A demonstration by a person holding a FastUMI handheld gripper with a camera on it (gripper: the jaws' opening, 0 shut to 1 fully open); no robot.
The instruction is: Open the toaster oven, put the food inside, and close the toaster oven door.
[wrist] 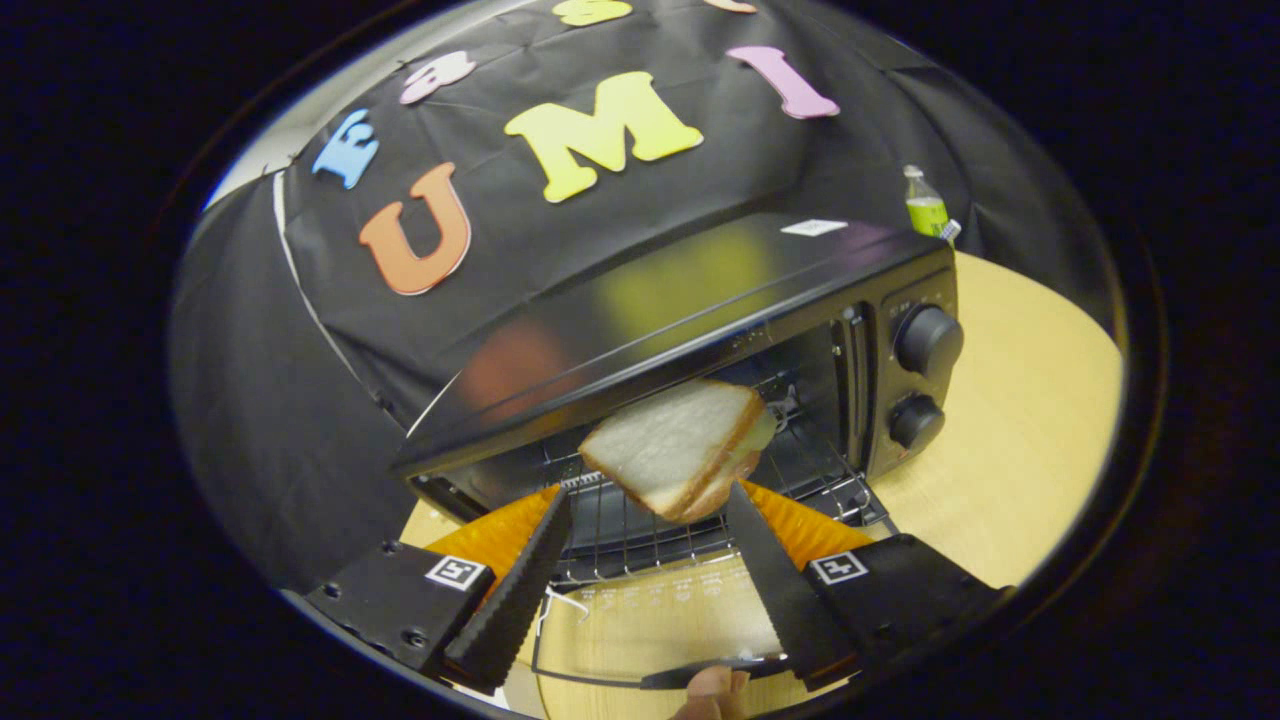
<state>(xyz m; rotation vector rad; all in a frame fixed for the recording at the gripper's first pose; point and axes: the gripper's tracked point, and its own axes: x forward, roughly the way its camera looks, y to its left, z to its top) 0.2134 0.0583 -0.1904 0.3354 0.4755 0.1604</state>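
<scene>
Tongs (650, 505) spread before toaster oven (700, 330) on wooden table (1020, 440)

The gripper (655, 500) has its fingers spread wide, touching nothing. Just ahead of them a sandwich (675, 448) sits tilted at the mouth of the open toaster oven (700, 300), above its wire rack (640, 535). The oven stands on a wooden table (1010, 450).

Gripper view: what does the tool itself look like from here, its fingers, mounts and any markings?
The gripper has two long, tapering fingers with ridged, saw-toothed inner faces. Each finger runs back into a flat black block fastened with screws, and each block carries a small square black-and-white marker tag. An orange, finely ribbed part shows behind the fingers. A fingertip of the person shows beneath.
</scene>
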